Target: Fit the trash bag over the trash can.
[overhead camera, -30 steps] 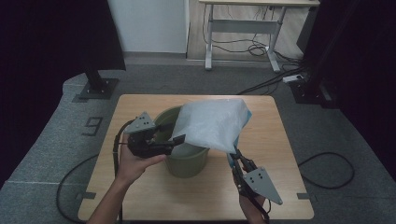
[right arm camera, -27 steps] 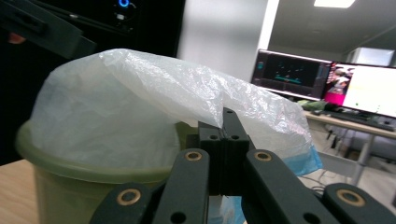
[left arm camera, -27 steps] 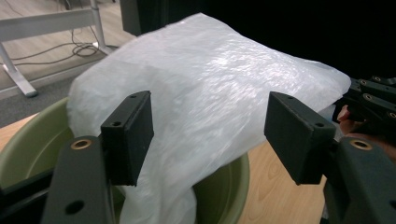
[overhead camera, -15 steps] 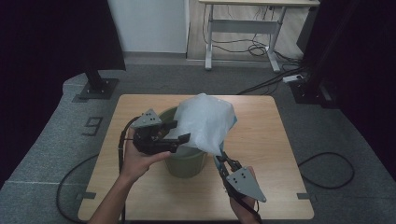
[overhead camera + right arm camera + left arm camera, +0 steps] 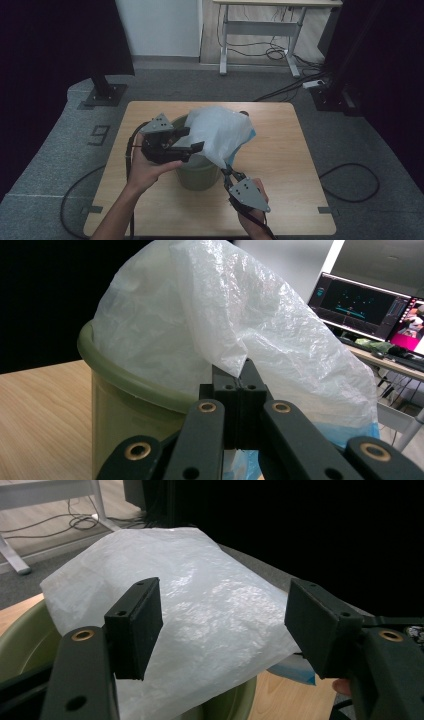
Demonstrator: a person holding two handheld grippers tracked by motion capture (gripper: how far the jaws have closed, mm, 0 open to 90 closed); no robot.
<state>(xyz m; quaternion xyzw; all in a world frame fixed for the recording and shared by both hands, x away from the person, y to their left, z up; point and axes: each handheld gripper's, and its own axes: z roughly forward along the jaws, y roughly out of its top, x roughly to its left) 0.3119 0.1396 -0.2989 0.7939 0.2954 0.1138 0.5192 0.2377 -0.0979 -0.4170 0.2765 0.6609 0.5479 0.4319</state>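
- White crinkled plastic bag drapes over the olive-green bin, which stands near the middle of the wooden worktop, a little toward the front edge.
- Right claw is fully closed, its two black jaws pressed together on a fold of the bag's lower edge; in the right gripper view the film rises straight out of the shut jaws.
- Left claw stands wide open at the bin's left rim, with the bag lying between and beyond its jaws and neither pad pinching it in the left gripper view.
- A blue strip shows under the bag's right edge.
- Compared with a second ago, the bag is more bunched and domed, no longer spread flat toward the back right corner of the worktop.
- Right claw has moved from nearer the front right corner in toward the bin's front wall.
- Left claw has shifted slightly right along the rim and remains open; the bin has kept its place.
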